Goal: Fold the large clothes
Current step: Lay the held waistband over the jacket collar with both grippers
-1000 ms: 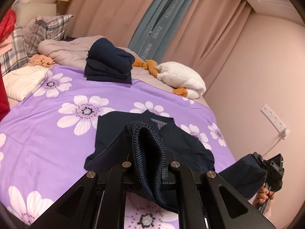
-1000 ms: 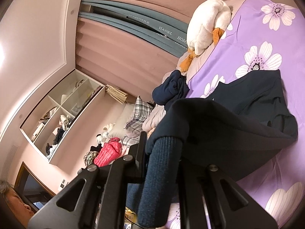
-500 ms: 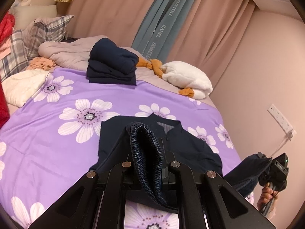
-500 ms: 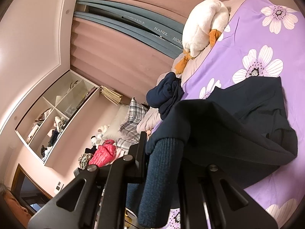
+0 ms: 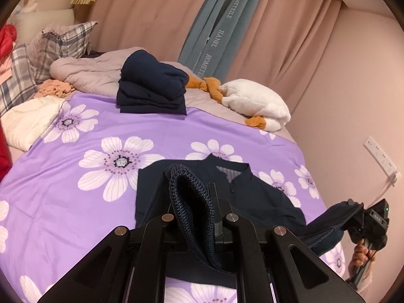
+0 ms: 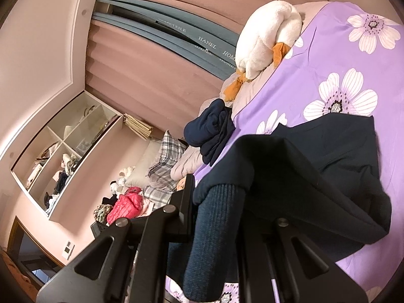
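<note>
Two grippers | left gripper (image 5: 193, 217) clenched on navy jacket (image 5: 252, 192) cuff | right gripper (image 6: 217, 217) likewise (other cuff), jacket ahead on bedspread (image 5: 75, 189)

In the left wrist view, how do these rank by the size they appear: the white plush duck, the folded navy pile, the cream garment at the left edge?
1. Folded navy pile, looks largest.
2. White plush duck and cream garment look about alike; the garment lies nearer the camera and partly out of frame, so I do not rank them.
</note>
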